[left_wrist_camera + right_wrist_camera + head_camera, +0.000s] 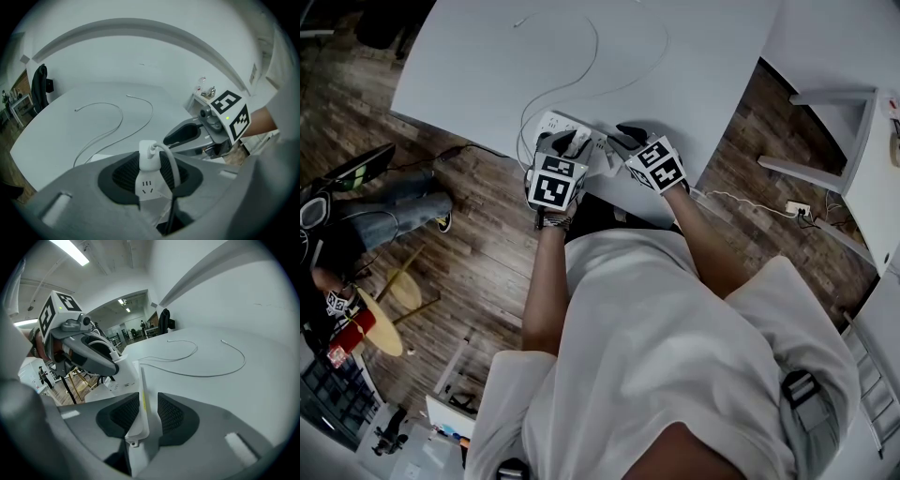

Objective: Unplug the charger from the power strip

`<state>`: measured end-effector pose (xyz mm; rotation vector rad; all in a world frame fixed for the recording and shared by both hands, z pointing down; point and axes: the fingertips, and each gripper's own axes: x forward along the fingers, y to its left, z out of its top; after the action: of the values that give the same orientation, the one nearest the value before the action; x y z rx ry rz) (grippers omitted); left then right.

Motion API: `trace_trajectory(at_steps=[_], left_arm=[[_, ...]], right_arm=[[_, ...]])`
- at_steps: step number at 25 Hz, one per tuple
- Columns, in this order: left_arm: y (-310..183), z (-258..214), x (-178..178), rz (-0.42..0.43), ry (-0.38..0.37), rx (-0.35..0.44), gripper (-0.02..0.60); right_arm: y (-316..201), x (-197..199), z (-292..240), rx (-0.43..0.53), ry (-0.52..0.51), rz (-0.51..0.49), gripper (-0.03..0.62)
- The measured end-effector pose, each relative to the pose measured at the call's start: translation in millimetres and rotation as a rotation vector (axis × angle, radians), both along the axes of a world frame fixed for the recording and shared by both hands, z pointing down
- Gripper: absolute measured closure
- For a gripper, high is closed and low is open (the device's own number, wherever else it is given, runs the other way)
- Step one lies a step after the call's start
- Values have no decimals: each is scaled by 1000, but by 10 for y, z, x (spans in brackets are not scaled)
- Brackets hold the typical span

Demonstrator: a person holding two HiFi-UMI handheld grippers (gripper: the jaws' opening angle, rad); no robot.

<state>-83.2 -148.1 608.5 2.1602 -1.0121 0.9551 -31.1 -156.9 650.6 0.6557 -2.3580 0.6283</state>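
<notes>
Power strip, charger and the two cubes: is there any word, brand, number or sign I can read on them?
No readable text.
Left cube, right cube: black-and-white square patterns only, no letters.
Power strip: socket slots only; no print can be made out.
Charger: plain white, no print visible.

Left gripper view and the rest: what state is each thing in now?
charger: plugged into the power strip.
power strip: on the table, near its edge.
left tongs: closed on the charger.
right tongs: closed on the power strip.
loose cables: slack on the table, ends free.
</notes>
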Motion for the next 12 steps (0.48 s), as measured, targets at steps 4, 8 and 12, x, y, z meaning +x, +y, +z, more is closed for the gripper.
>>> trace_trajectory(at_steps=[4,8,12], left_arm=[[-11,-35,-70,-75,90,-18,442],[-1,-137,-128,-99,132,-11,443],[24,-252,-129,-120,262,-33,442]], right_arm=[[7,-1,5,1,-1,2,465],[5,9,-4,4,1,6,465],[2,9,-12,5,5,5,465]])
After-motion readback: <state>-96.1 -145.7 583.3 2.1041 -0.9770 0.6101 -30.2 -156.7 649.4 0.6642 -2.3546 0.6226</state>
